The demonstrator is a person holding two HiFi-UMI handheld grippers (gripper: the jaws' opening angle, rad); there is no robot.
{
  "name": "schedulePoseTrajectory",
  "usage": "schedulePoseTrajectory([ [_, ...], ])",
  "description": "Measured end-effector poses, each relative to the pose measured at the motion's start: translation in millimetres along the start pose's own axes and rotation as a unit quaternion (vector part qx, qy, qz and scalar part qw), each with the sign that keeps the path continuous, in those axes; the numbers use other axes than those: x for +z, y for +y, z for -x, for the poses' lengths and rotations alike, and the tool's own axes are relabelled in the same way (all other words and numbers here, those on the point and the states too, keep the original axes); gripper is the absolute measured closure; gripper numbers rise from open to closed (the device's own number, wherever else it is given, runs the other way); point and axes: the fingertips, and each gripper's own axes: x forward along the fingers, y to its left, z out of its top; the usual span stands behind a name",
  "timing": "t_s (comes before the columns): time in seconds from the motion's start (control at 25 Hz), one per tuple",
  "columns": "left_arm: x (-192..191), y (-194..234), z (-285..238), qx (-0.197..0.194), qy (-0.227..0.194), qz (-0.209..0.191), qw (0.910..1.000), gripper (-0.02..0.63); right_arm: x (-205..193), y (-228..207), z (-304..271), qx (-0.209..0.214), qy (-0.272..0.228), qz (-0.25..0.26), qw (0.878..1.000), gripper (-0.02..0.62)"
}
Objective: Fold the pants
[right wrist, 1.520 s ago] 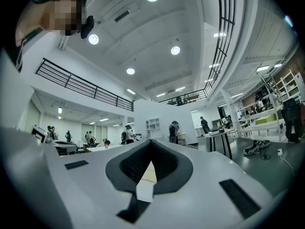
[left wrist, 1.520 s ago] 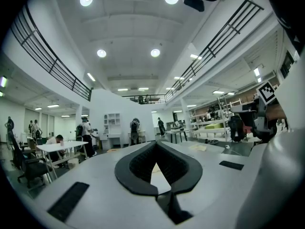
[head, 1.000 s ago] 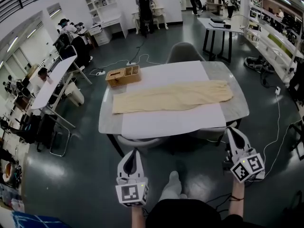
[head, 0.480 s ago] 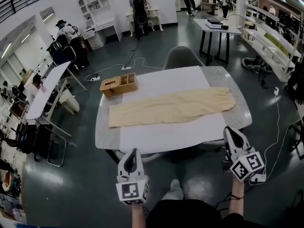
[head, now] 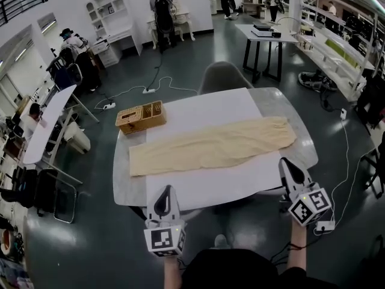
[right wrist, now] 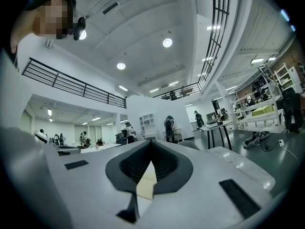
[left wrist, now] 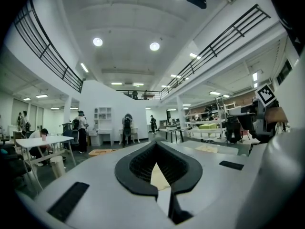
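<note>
Beige pants (head: 213, 144) lie flat and lengthwise across a white sheet on the grey table (head: 123, 182), with the narrower end at the left. My left gripper (head: 166, 189) is level and shut with nothing in it, its tip at the table's near edge, short of the pants. My right gripper (head: 283, 161), also shut and empty, is at the near right edge of the table. In the left gripper view the jaws (left wrist: 156, 151) are together, and a beige sliver (left wrist: 159, 178) shows past them. The right gripper view shows the same (right wrist: 151, 149).
A woven box (head: 141, 117) stands on the table's far left corner. A grey chair (head: 221, 77) is tucked in at the far side. Cables and a power strip (head: 328, 224) lie on the floor at the right. Other desks and people are farther off.
Both grippers have moved forward to the table's near edge, still shut. The table and pants now sit closer and lower in the head view.
</note>
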Motion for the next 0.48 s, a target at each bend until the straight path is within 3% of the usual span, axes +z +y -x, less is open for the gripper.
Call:
schedulePoseTrajectory([
  [0.48,-15.0,6.2,-67.9,-0.046,0.009,0.003,0.9989,0.598,-18.8,-17.1,-53.6,-0.02,0.023,0.016,0.999,0.581],
])
